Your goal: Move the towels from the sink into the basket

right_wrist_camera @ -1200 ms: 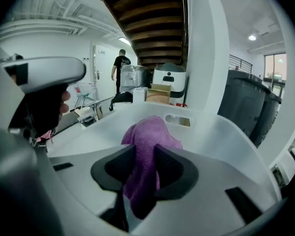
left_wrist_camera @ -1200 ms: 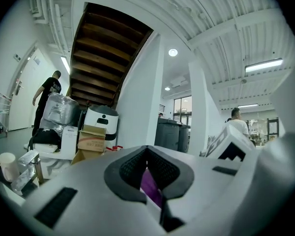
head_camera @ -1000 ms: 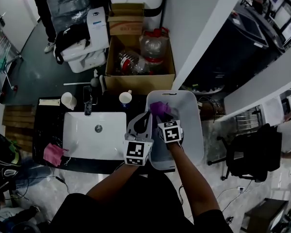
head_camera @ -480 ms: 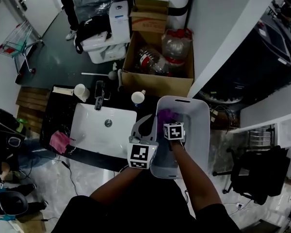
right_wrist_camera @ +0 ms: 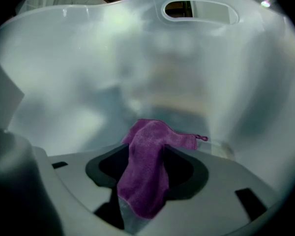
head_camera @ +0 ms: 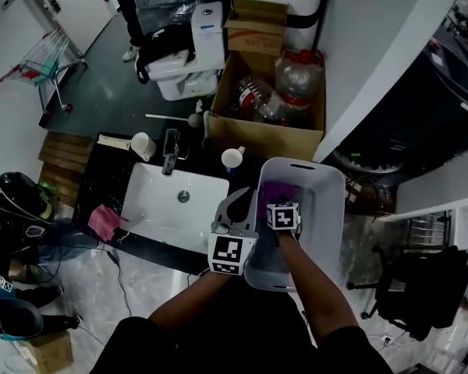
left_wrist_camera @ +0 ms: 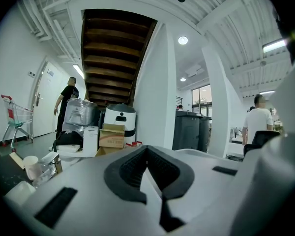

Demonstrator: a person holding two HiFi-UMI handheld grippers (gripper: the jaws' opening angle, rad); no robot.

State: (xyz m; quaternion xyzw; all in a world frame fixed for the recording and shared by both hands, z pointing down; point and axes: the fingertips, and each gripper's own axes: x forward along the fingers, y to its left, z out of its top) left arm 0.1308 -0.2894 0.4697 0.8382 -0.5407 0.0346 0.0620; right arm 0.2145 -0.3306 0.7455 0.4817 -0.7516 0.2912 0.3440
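The right gripper (right_wrist_camera: 150,154) reaches down inside the pale plastic basket (right_wrist_camera: 88,58), which stands against the right end of the dark worktop (head_camera: 93,185). Its jaws have just been opening and now stand spread. A purple towel (right_wrist_camera: 145,171) lies draped loosely through the gap between them, with one corner (the one with a small loop) flopped over to the right. The pads do not press on the cloth.

The left gripper (left_wrist_camera: 147,149) hovers roughly level over the worktop's front edge, between the right rim of the white sink (head_camera: 152,209) and the basket's left wall. Its jaws are pressed together with nothing between them.

A pink towel (head_camera: 105,220) lies on the worktop just beside the sink's front left corner. The basin itself shows only its drain. At the back edge stand the tap (head_camera: 170,142) and two white cups, one (head_camera: 143,142) left of the tap and one (head_camera: 233,157) right of it
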